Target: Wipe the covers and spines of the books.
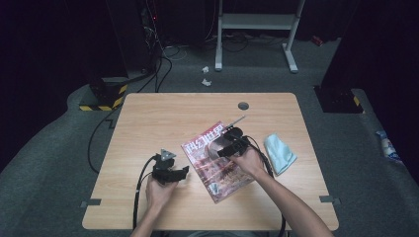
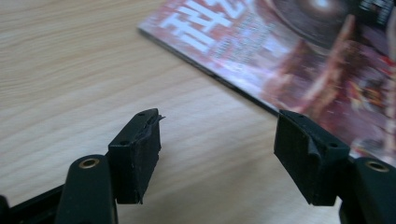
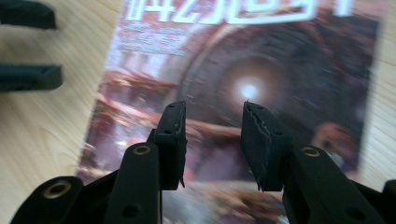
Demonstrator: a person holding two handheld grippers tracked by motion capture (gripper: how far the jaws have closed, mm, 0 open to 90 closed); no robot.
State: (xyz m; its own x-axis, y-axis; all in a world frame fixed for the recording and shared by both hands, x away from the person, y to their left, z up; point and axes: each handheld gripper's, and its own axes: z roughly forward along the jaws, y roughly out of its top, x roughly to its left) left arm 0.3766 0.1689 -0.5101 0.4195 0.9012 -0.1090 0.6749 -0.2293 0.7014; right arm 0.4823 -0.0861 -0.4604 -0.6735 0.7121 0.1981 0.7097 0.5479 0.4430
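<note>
The magazine (image 1: 217, 160) lies flat and askew near the middle of the desk (image 1: 148, 118), closer to its near edge. The right gripper (image 3: 212, 140) hovers over the cover, jaws half-spread, pinching nothing. The left gripper (image 2: 217, 140), jaws wide and empty, waits just beside the spine. The risk — a flat cover offers no edge, so the pads may skid or crease it.

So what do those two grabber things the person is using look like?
Both are black. The left gripper carries a grey three-cornered plate on top and trails a black cable. The right gripper trails a black cable too. Up close, each has two chunky black jaws with brass-coloured rivets and dark pads frayed at the edges. The forearms show no sleeves.
</note>
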